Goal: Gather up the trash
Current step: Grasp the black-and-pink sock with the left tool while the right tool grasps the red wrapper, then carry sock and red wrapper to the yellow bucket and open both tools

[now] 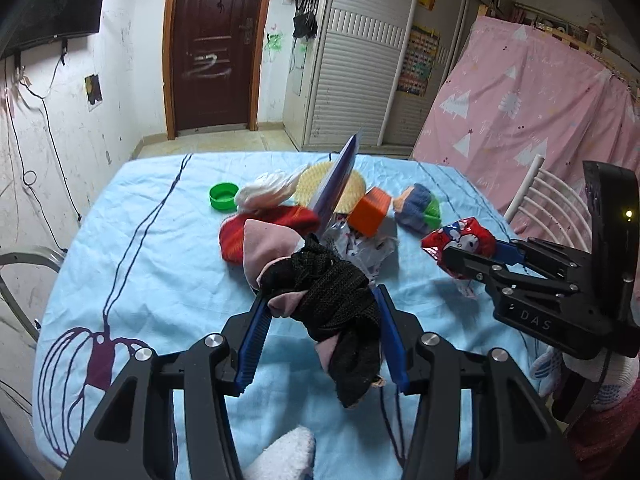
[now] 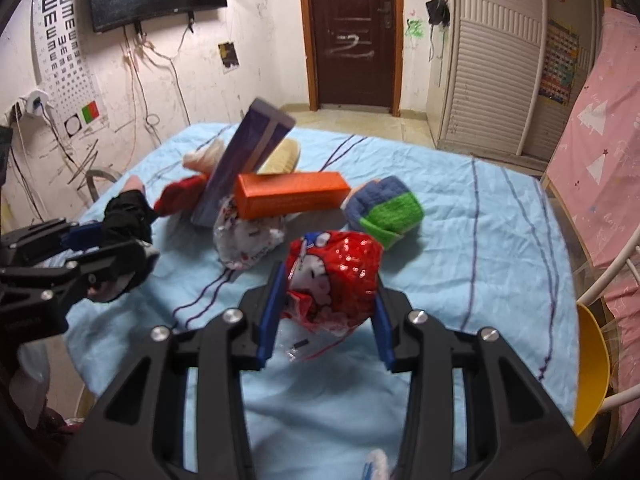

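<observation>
Red wrapper [image 2: 334,276] — cartoon face plain only from right wrist.

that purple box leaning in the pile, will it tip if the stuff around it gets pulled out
Probably. The purple box stands tilted, propped against the orange box and soft cloths, so it likely topples once those shift. It looks like thin, stiff card, probably light and easy to knock.
</observation>
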Tool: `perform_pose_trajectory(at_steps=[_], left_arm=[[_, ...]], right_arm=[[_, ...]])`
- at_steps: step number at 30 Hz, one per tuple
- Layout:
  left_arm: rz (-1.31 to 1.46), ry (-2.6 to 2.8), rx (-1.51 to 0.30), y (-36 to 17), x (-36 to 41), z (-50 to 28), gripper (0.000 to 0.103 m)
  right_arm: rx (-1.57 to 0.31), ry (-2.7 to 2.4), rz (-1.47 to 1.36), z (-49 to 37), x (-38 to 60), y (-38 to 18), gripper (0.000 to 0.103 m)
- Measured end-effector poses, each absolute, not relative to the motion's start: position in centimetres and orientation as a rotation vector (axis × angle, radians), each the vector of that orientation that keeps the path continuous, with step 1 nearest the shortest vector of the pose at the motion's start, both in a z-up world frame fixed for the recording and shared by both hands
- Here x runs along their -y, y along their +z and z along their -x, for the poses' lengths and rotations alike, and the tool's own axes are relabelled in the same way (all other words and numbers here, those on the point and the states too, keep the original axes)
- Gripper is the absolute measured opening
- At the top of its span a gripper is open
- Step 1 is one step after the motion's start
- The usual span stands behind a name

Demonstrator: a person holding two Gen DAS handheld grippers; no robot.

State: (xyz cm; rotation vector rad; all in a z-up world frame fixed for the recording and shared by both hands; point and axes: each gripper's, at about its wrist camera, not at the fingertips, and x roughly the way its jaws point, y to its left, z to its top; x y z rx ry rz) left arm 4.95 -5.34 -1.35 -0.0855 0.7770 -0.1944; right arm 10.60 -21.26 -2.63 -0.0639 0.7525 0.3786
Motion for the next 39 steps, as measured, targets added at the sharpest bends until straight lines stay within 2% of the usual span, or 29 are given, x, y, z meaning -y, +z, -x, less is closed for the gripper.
perform_pose_trajectory(at_steps=[23,39], left_arm=[[-0.017,-0.195,-0.672,3.2,12.0,-4.5,0.042],[-0.108,-0.33,-0.646,4.5,22.3,-7.9,0.043]], right_arm=[[-0.591,0.202,-0.117,-8.2,32.8,-0.3,0.038],[-0.516,-0.123,-0.105,-7.6,41.9,-1.9,0.038]])
